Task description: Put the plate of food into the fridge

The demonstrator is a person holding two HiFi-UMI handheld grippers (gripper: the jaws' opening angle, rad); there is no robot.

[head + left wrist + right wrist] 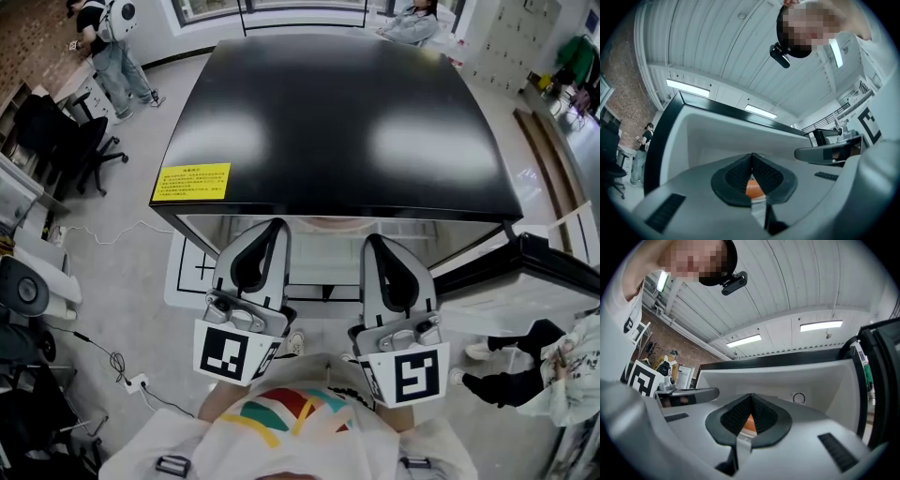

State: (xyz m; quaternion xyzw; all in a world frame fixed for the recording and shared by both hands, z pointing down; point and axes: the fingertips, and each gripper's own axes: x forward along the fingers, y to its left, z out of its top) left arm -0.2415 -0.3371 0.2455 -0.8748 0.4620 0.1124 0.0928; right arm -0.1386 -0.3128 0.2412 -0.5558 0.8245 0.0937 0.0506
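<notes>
Left gripper (273, 227) and right gripper (372, 242) are held side by side at the near edge of the open fridge (328, 112), with their jaws pointed away into its white interior. On the left one, the ribbed black pads (740, 173) are seen pressed together at their tips. A thin pale edge, taken to be the rim of the plate (330, 223), is pinched low between them, and orange food (753, 189) shows through the gap behind the pads. The same is seen on the right one: pads (764, 412) fully closed at the tips, a pale rim caught between them, and the orange food just beyond. From the head view the plate is glimpsed only as a pale curve between the two jaw tips, just under the front lip of the fridge's black top. A yellow label (191, 181) is stuck near the near left corner of that top. The fridge door (534, 267) is swung open at the right. A round dial (799, 398) is set in the far inner wall.
</notes>
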